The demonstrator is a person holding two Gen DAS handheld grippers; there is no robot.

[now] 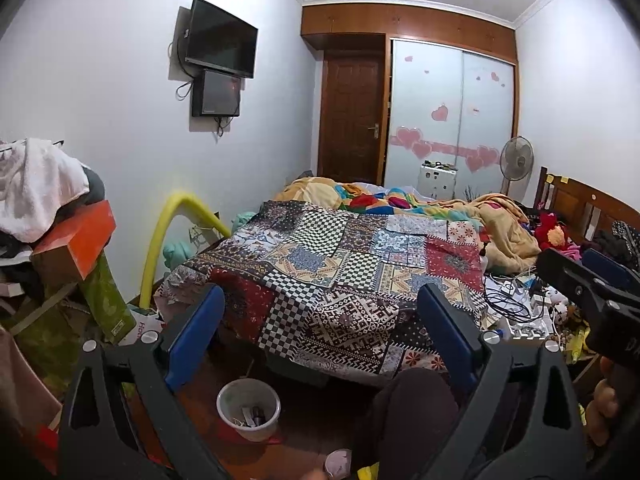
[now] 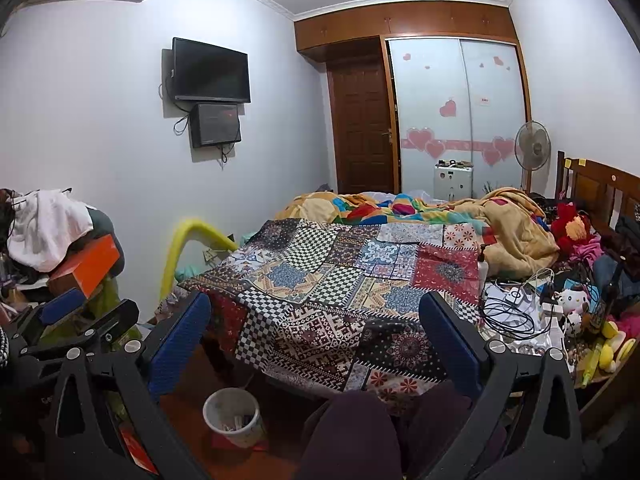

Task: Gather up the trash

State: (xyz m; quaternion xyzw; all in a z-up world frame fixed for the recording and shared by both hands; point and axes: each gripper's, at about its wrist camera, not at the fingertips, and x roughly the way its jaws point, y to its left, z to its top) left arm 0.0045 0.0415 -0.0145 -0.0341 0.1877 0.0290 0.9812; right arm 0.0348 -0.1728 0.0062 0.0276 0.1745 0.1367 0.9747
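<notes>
A white trash bin [image 1: 248,408] with some scraps inside stands on the wooden floor at the foot of the bed; it also shows in the right wrist view [image 2: 234,416]. My left gripper [image 1: 320,312] is open and empty, held above the bin and the bed's near edge. My right gripper [image 2: 314,320] is open and empty, a little to the right of the left one. The right gripper shows at the right edge of the left wrist view [image 1: 580,280], the left gripper at the left edge of the right wrist view [image 2: 72,320]. A crumpled pale wad [image 1: 338,462] lies on the floor near the bin.
A bed with a patchwork cover [image 1: 344,264] fills the middle. Cables, chargers and soft toys [image 2: 532,312] clutter its right side. A pile of clothes and an orange box [image 1: 76,244] stands at the left. My knees [image 2: 360,432] are below. A door [image 1: 352,116], wardrobe and fan stand behind.
</notes>
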